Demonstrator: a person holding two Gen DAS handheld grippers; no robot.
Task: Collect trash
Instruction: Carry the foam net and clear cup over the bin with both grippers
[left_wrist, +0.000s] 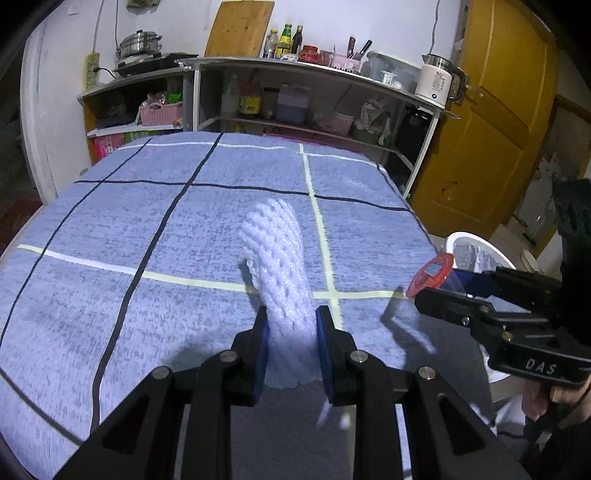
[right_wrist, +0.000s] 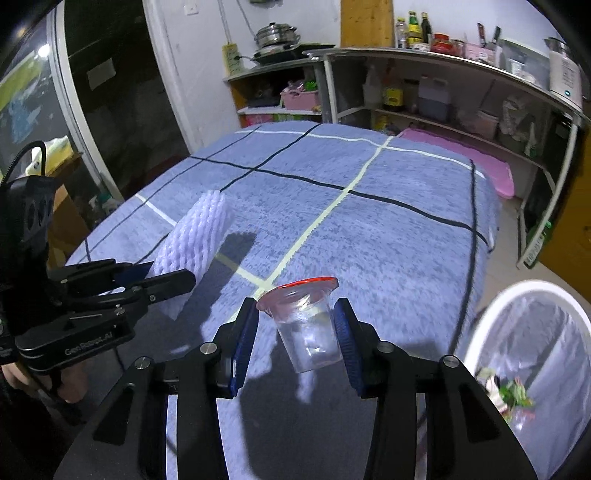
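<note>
Two grippers, each with a piece of trash in its jaws. The left gripper (left_wrist: 290, 350) is narrowed onto a white foam fruit net (left_wrist: 279, 266), its blue pads pressing the net's lower end while the rest sticks up clear of the cloth. The right gripper (right_wrist: 295, 343) stands about half open with a clear plastic cup (right_wrist: 308, 332) — red rim, tilted — between its pads; the cup's wall meets the right pad, though whether the left pad touches it I cannot tell. Below both lies the blue checked tablecloth (right_wrist: 369, 229). A white bin (right_wrist: 491, 317) lined with a bag stands off the table's right edge, some scraps inside.
</note>
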